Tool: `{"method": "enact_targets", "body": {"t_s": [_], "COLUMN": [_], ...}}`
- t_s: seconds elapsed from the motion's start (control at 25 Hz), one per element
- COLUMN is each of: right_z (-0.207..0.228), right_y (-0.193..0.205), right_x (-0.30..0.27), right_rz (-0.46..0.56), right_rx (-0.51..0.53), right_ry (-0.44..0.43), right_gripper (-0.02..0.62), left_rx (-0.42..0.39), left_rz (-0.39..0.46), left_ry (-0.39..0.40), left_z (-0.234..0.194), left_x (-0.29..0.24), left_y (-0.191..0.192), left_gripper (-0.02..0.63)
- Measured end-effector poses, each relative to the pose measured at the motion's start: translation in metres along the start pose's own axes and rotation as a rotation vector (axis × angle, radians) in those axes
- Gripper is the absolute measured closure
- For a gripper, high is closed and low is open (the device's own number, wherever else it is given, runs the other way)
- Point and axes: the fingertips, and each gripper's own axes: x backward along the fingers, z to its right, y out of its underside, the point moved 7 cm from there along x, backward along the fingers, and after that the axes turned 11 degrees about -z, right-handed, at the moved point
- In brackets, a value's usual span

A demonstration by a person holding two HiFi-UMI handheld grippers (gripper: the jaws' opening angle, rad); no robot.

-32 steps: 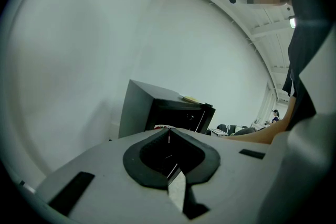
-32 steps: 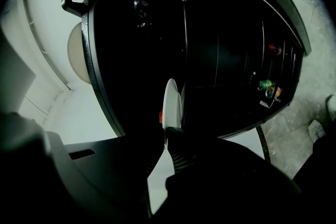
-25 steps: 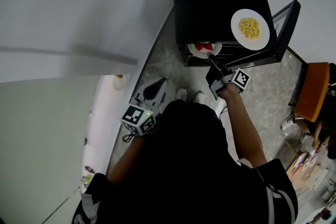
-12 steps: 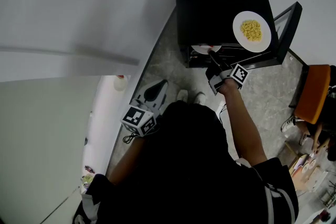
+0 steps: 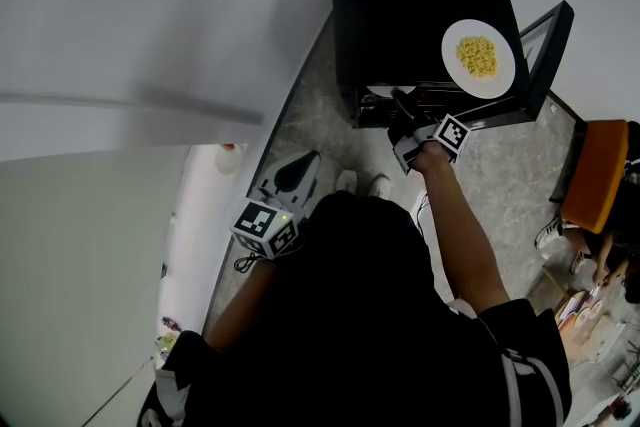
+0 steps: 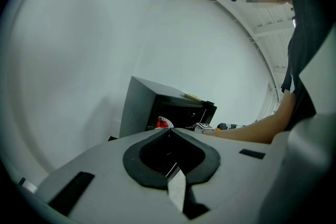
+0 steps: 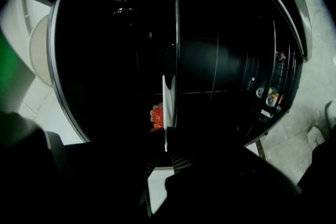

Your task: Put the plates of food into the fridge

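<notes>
Left gripper (image 5: 298, 170) hangs low by the person, jaws pinched together on nothing. Right gripper (image 5: 402, 103) is clamped on the rim of the white plate of red food (image 7: 167, 99), just inside the black mini fridge (image 5: 420, 5). Plate of yellow food (image 5: 478, 56) sits on the fridge's top.

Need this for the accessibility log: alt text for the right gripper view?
The right gripper is shut on the rim of a white plate, seen edge-on, with red food on it, inside the dark fridge.
</notes>
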Motion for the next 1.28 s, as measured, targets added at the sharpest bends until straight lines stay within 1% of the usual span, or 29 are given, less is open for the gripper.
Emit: {"method": "enact_targets", "body": {"t_s": [0.24, 0.52, 0.72, 0.76, 0.88, 0.96, 1.12, 1.28], "right_z": [0.001, -0.001, -0.004, -0.006, -0.01, -0.011, -0.01, -0.008], "right_y": [-0.003, -0.002, -0.001, 0.0, 0.001, 0.001, 0.007, 0.013], "right_x": [-0.005, -0.011, -0.012, -0.014, -0.015, -0.013, -0.003, 0.014], "right_rz": [0.01, 0.032, 0.054, 0.058, 0.073, 0.078, 0.068, 0.075], "right_rx": [-0.002, -0.027, -0.037, -0.035, -0.031, -0.018, 0.008, 0.003], "right_ry": [0.003, 0.032, 0.109, 0.112, 0.078, 0.06, 0.073, 0.087], "right_gripper": [0.561, 0.561, 0.561, 0.561, 0.553, 0.511, 0.497, 0.497], "left_rx": [-0.03, -0.016, -0.019, -0.019, -0.036, -0.057, -0.051, -0.081], "left_rz": [-0.035, -0.025, -0.021, -0.02, -0.011, -0.001, 0.011, 0.004], "left_ry": [0.012, 0.018, 0.023, 0.025, 0.023, 0.017, 0.028, 0.051], "left_z": [0.003, 0.001, 0.004, 0.004, 0.006, 0.007, 0.005, 0.009], "left_x": [-0.003, -0.004, -0.005, -0.005, -0.005, -0.003, -0.002, -0.003], "left_y": [0.001, 0.002, 0.0, 0.0, -0.001, -0.004, -0.007, -0.012], "left_gripper": [0.583, 0.583, 0.583, 0.583, 0.583, 0.583, 0.583, 0.583]}}
